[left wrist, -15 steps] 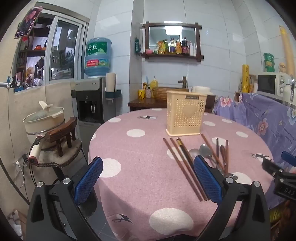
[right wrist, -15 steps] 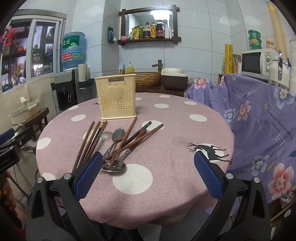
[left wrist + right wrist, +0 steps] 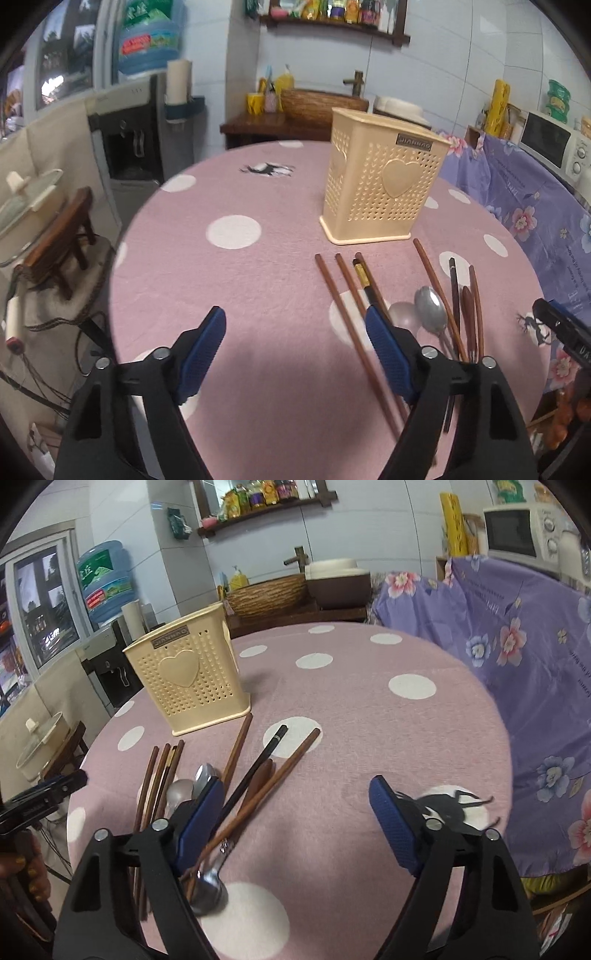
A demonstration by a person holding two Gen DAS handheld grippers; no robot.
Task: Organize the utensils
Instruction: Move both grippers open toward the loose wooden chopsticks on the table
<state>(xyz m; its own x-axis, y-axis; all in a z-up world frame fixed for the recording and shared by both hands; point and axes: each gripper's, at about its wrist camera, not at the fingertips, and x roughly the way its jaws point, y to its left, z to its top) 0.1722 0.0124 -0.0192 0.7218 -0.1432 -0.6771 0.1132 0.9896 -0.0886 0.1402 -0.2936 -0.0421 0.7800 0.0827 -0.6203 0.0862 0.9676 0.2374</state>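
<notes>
A cream perforated utensil holder (image 3: 384,184) (image 3: 192,679) with a heart on its side stands upright on the round pink polka-dot table (image 3: 258,288) (image 3: 369,738). In front of it lie several brown chopsticks (image 3: 347,317) (image 3: 157,775), a black chopstick (image 3: 258,771) and metal spoons (image 3: 430,310) (image 3: 201,775). My left gripper (image 3: 295,332) hangs open over the cloth, its right pad just above the leftmost chopsticks. My right gripper (image 3: 297,805) is open too, its left pad over the spoons and chopsticks. Nothing sits between either pair of pads.
A water dispenser (image 3: 133,147) with a blue bottle and a small wooden stool (image 3: 62,236) stand left of the table. A purple floral cloth (image 3: 517,664) covers furniture at the right, with a microwave (image 3: 517,531) on it. A woven basket (image 3: 269,594) sits behind.
Both grippers have moved forward and tilted down toward the table, so the holder and utensils look closer. The jaws of both stay wide.
</notes>
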